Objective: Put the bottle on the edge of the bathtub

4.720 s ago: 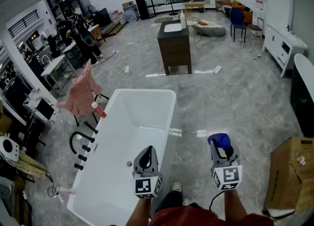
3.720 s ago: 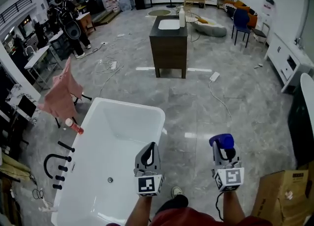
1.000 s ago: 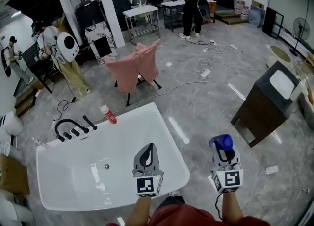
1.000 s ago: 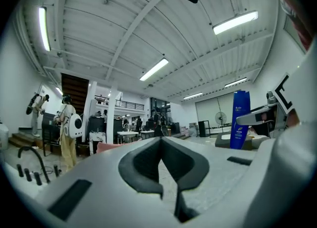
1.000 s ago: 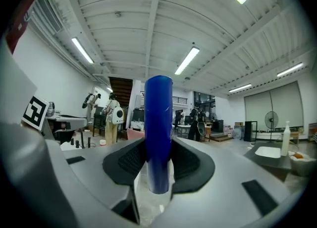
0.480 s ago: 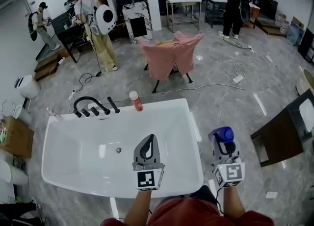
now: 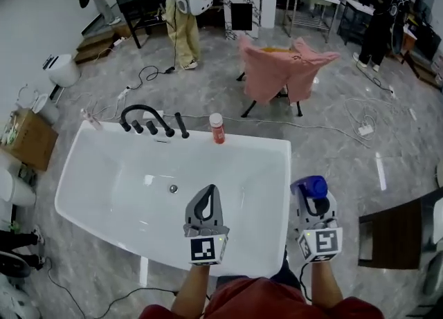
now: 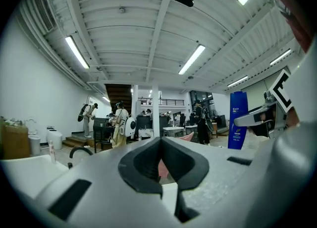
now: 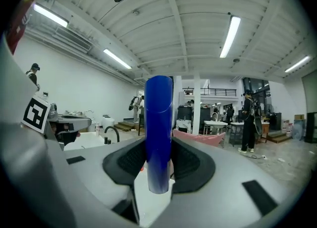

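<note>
**Carrying the blue bottle to the tub rim**

Gripping the blue bottle (image 9: 159,133) upright in the right gripper (image 7: 311,196), jaws partly spread and pressing on its sides, just off the white bathtub's (image 7: 271,263) near right corner. Holding the left gripper (image 7: 208,198) closed on nothing above the tub. Likely still carrying; next probably needing a shift left over the flat rim, a lowering, then a release. Standing on a glossy grey marbled floor (image 7: 360,172), facing a red bottle (image 7: 217,129) and black faucet (image 7: 147,118) at the far rim.

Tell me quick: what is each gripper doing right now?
Left gripper: closed, nothing between its jaws.
Right gripper: closed on the blue bottle.
</note>
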The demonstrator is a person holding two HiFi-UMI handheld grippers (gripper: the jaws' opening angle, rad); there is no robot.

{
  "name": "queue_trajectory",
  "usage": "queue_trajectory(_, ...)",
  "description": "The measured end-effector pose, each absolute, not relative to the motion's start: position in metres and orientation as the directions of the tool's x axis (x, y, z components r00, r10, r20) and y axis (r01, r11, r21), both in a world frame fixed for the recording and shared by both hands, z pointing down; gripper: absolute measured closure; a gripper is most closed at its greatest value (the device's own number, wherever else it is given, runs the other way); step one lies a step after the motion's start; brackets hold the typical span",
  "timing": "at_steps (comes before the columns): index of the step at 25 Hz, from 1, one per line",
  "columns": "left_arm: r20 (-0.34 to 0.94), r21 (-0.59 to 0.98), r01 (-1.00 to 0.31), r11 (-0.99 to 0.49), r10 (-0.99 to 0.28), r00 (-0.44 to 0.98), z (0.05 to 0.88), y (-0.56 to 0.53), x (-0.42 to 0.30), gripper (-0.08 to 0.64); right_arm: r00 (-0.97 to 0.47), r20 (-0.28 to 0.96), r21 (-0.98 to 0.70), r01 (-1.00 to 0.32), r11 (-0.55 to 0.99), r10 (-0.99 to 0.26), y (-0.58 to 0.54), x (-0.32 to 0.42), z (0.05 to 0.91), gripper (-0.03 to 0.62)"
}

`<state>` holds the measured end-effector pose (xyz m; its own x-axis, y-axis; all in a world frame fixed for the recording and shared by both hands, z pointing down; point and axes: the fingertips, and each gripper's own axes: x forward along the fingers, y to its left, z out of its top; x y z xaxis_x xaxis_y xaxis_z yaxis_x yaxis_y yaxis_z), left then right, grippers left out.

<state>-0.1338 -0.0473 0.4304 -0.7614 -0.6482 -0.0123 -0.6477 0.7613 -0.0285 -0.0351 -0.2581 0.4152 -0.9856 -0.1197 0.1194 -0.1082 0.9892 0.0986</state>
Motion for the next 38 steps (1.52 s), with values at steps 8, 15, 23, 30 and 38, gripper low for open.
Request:
queue_trajectory(8,0.0,-0.017,-0.536,0.844,-0.536,-0.844,0.459,-0.079,-0.166,0.555,-0.978,0.208,0.066,0.035,0.997,0.021,-0.295,-0.104,0.471,0.445)
queue_trajectory(15,0.078,0.006,-0.475,0.88,-0.474,-0.877,0.486,-0.118,-0.182,0.555,-0.952,0.276,0.024,0.146,0.989,0.134,-0.326,-0.142,0.513,0.445)
queue_trajectory(23,0.112,0.001,-0.413,0.911,-0.411,-0.905,0.535,-0.155,-0.199,0.555,-0.91,0.342,-0.014,0.245,0.969,0.235,-0.347,-0.18,0.58,0.445)
queue_trajectory(30,0.176,0.008,-0.392,0.92,-0.387,-0.905,0.586,-0.175,-0.21,0.555,-0.867,0.396,-0.043,0.312,0.949,0.303,-0.351,-0.202,0.64,0.445)
queue_trajectory(38,0.245,0.021,-0.359,0.933,-0.353,-0.903,0.641,-0.188,-0.225,0.555,-0.83,0.447,-0.056,0.347,0.936,0.334,-0.357,-0.24,0.711,0.445)
